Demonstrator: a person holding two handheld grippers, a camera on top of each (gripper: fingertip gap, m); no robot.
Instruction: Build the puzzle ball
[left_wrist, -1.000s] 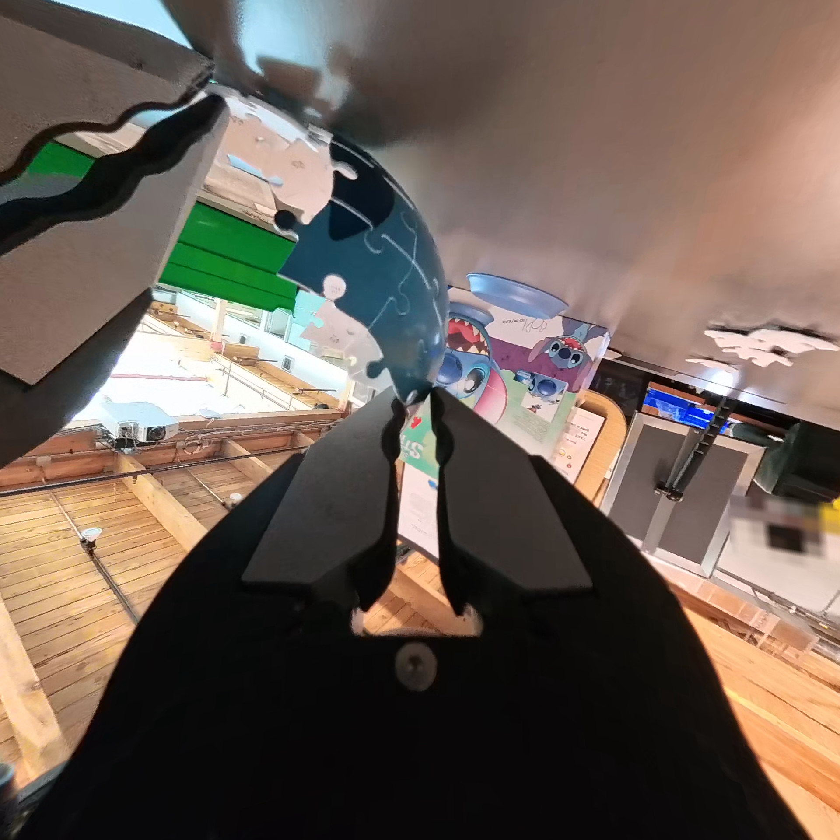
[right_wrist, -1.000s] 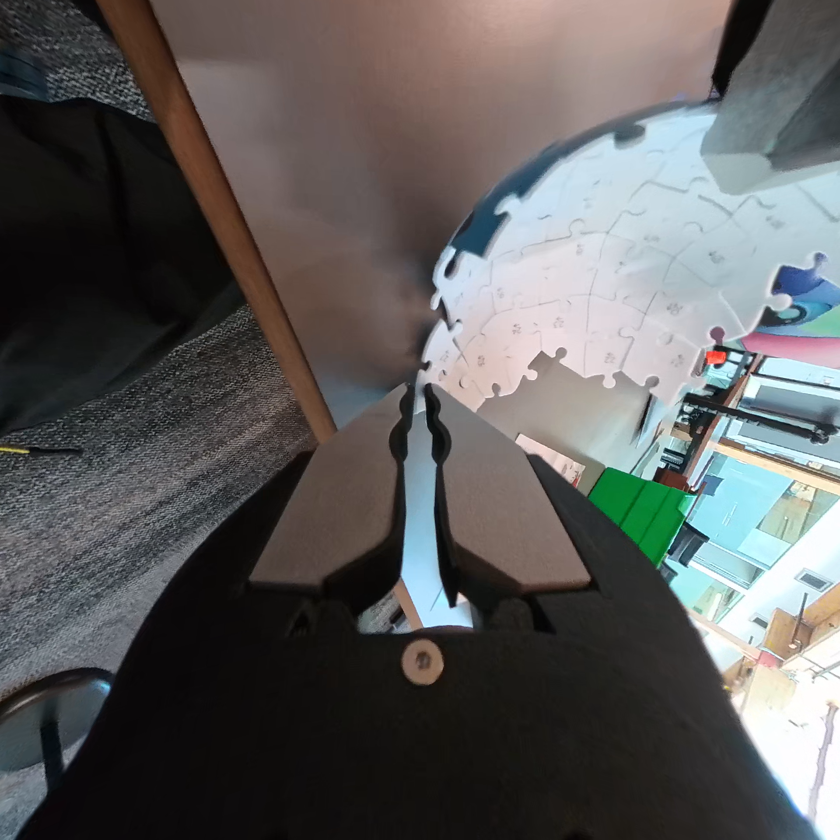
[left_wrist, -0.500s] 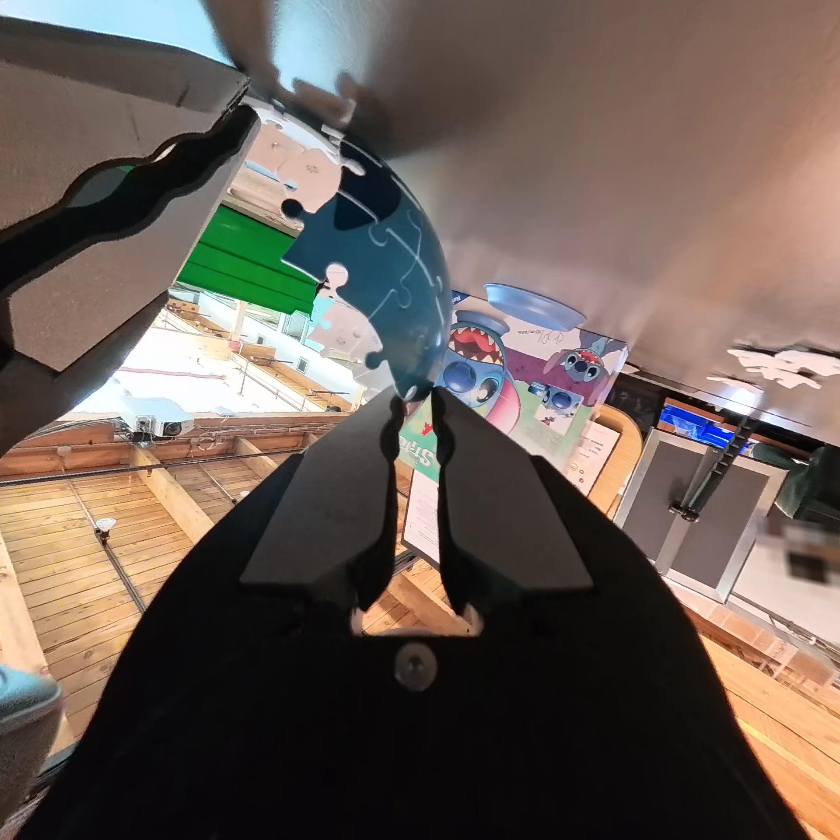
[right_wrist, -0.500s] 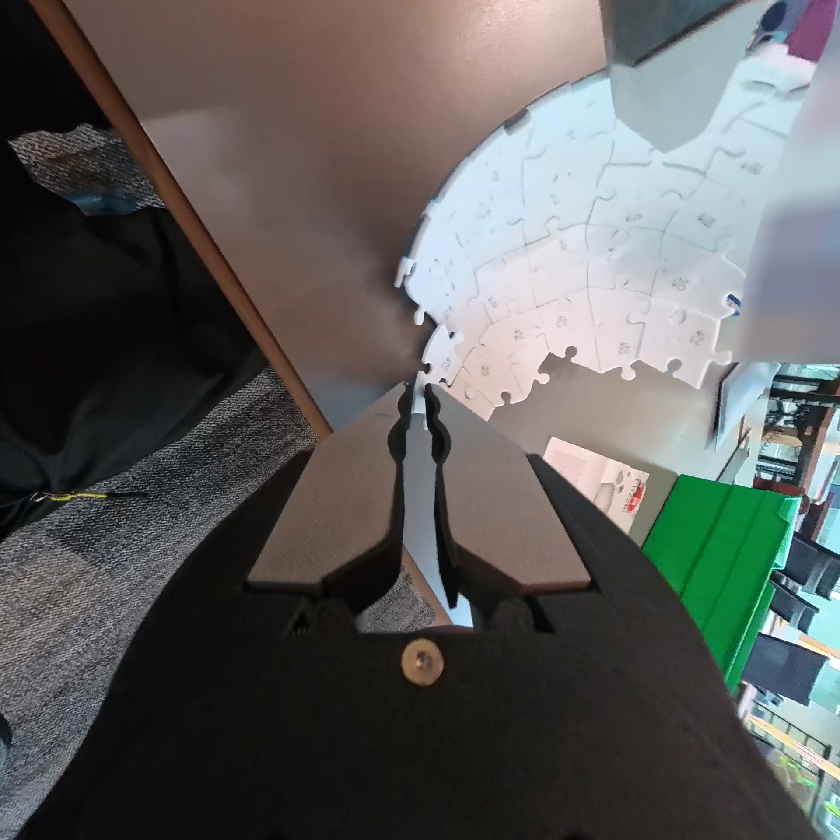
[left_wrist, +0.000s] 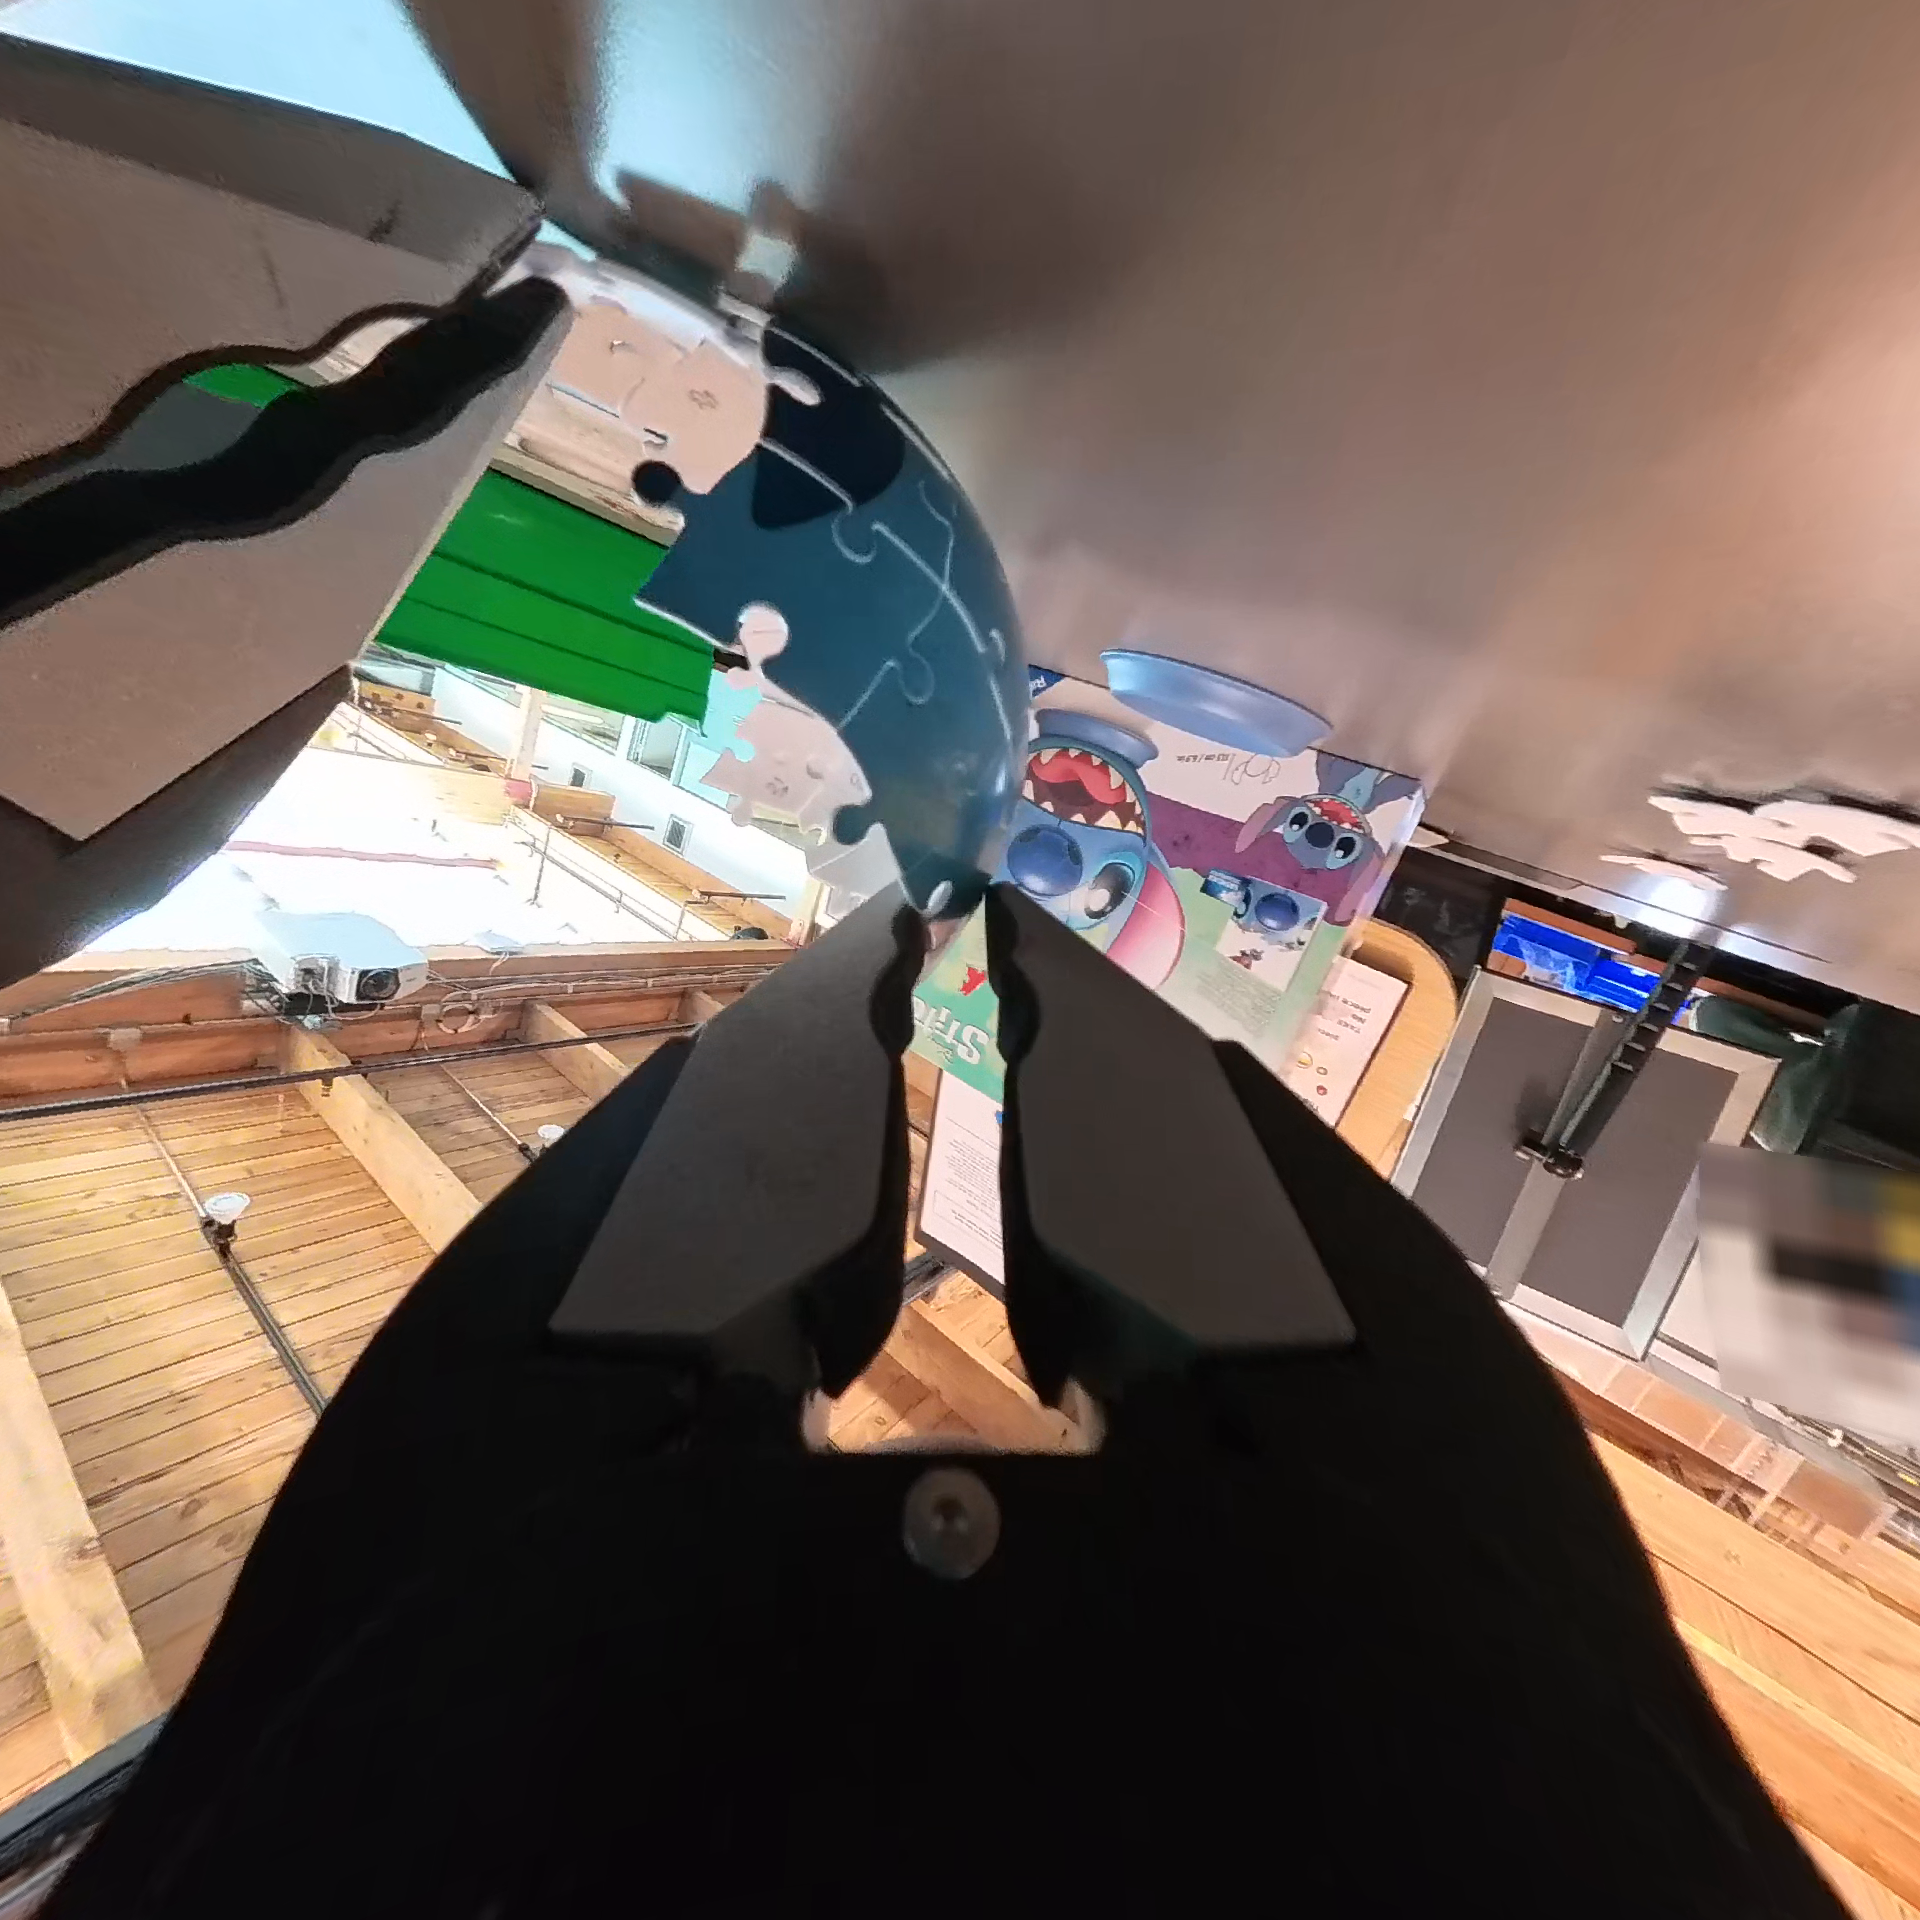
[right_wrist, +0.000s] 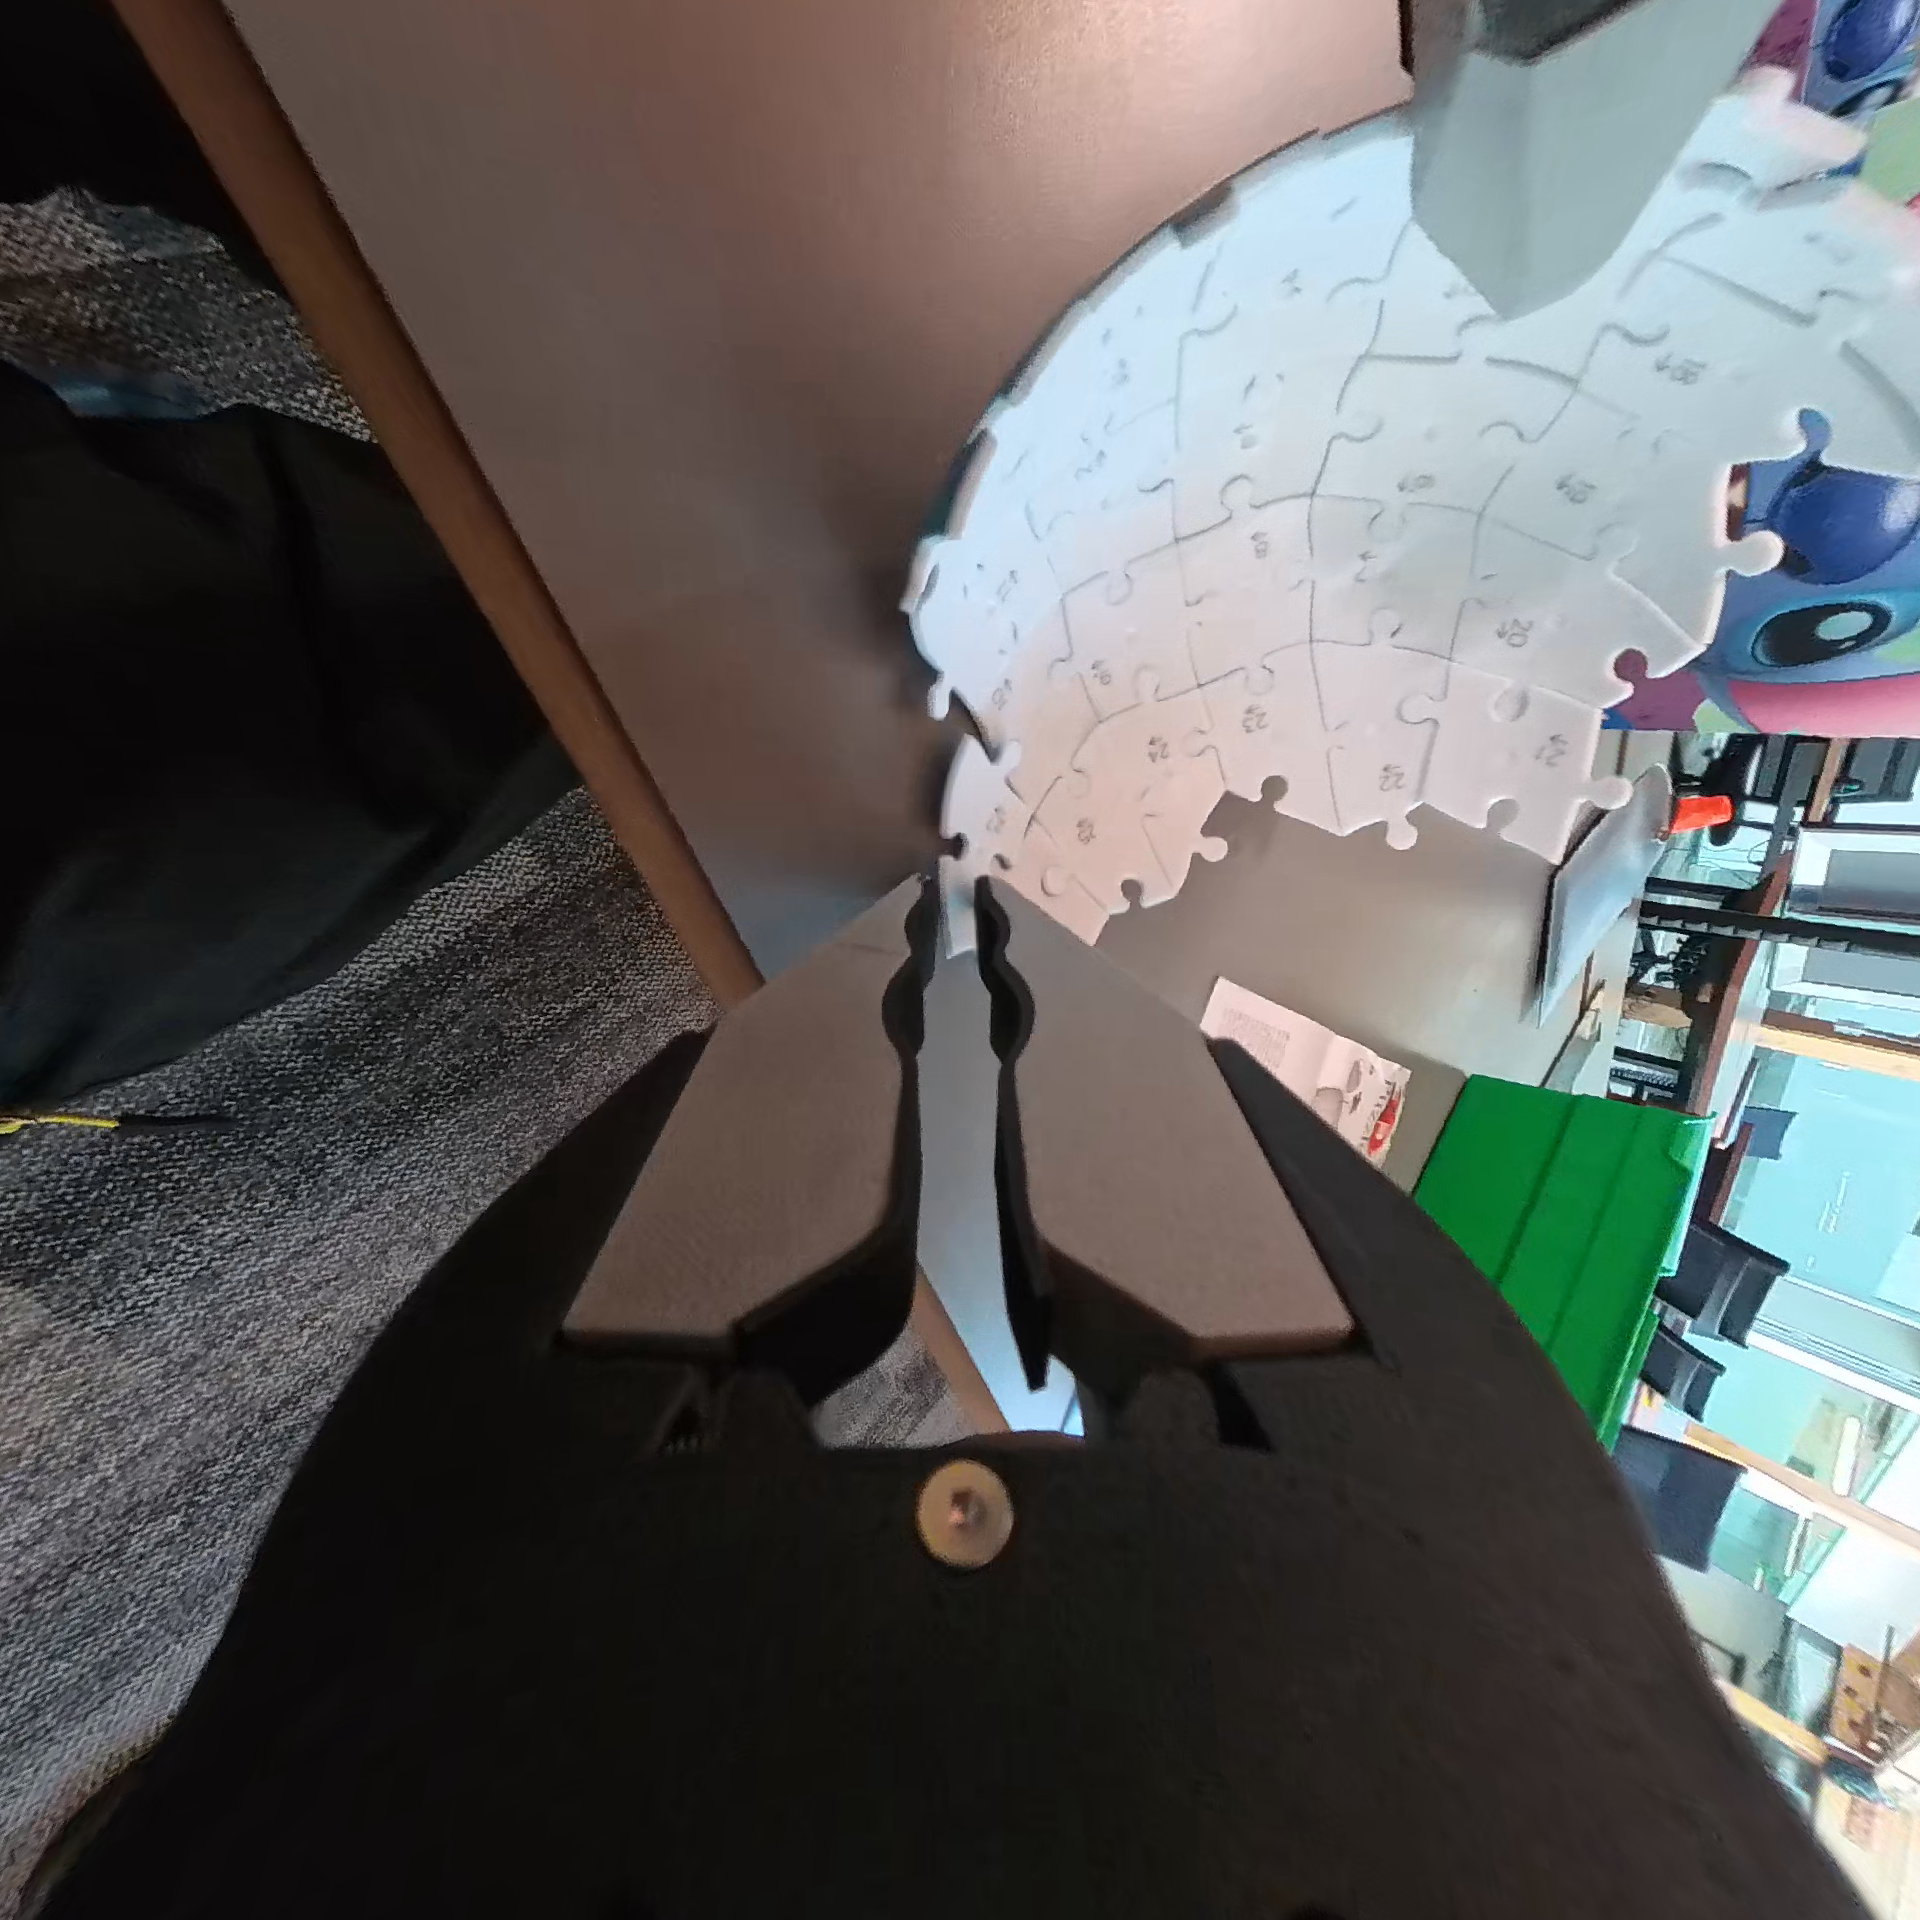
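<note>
The partly built puzzle ball (left_wrist: 883, 623) is a curved shell, dark blue outside and white inside. The left wrist view shows its blue side, the right wrist view its white numbered inside (right_wrist: 1299, 540). My left gripper (left_wrist: 953, 909) is shut on the shell's lower edge. My right gripper (right_wrist: 951, 883) is shut on another part of the edge. The right gripper also shows large at the upper left of the left wrist view (left_wrist: 260, 468). A finger of the left gripper shows at the top of the right wrist view (right_wrist: 1558, 156). The shell is held close above the grey table (left_wrist: 1351, 312).
The puzzle box with a blue cartoon figure (left_wrist: 1226, 862) stands on the table, with a blue dish (left_wrist: 1216, 707) beside it. Loose white pieces (left_wrist: 1787, 831) lie farther right. A green bin (right_wrist: 1558, 1226) and a leaflet (right_wrist: 1309, 1070) are nearby. The table's wooden edge (right_wrist: 416, 468) runs at the left. Spacing between my two grippers at the tips: around 11 cm.
Both grippers kept their hold while the shell turned between them. The right gripper came closer in the left wrist view, and more of the white inside and the box show in the right wrist view.
</note>
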